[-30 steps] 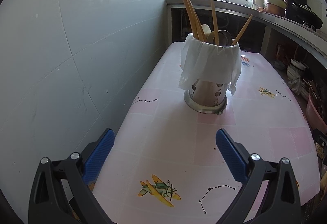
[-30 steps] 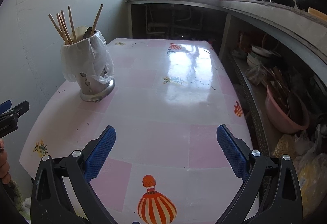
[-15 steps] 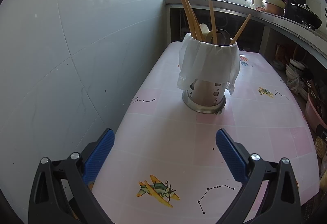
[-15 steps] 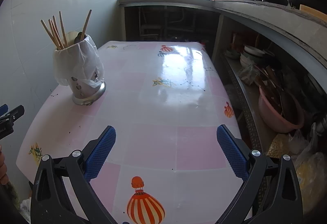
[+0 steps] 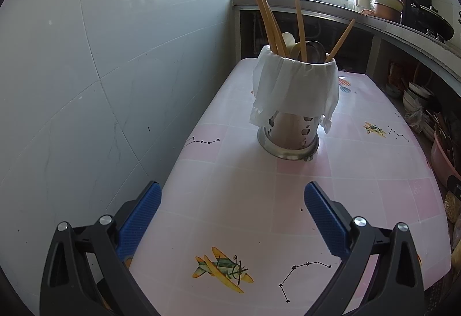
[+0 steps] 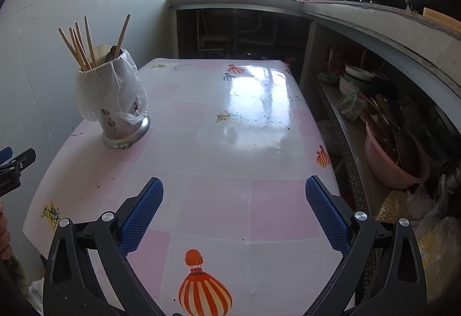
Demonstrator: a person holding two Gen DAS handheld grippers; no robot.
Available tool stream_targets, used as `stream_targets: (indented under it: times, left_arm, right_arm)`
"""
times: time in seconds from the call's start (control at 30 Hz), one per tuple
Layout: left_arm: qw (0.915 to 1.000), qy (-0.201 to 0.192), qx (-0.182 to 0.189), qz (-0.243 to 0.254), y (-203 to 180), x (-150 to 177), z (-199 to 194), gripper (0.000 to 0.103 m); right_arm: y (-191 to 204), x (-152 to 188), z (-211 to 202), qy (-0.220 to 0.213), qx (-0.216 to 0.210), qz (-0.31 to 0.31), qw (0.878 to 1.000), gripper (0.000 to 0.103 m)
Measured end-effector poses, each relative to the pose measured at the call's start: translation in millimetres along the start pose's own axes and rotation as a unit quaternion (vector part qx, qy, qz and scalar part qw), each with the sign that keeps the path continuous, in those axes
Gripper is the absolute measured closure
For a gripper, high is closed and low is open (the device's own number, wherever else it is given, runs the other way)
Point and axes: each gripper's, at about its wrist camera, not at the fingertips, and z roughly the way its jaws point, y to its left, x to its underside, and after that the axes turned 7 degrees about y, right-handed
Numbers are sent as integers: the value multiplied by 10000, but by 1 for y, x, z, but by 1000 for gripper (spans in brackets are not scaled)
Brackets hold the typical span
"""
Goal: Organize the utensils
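Chopsticks [image 5: 270, 22]: wooden, in steel holder [image 5: 288, 133]

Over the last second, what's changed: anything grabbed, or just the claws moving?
Nothing was grabbed or let go. The utensil holder shows a little larger in the left view, so the left claw has crept toward it. The right view has swung slightly, with the holder shifting a bit in frame. Both claws stay open and empty, and the holder, its chopsticks and the table are unmoved.

Utensil ends [image 5: 299, 52] inside holder [image 5: 288, 134] hidden
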Motion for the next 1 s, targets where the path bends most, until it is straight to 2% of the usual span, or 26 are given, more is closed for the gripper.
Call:
stream_targets:
  times: [1.0]
  left_arm:
    - [10000,-24,-12,67,-1,-2,0,6]
  right_arm:
    - [5,-1,-1,3,-17,4,10000,8]
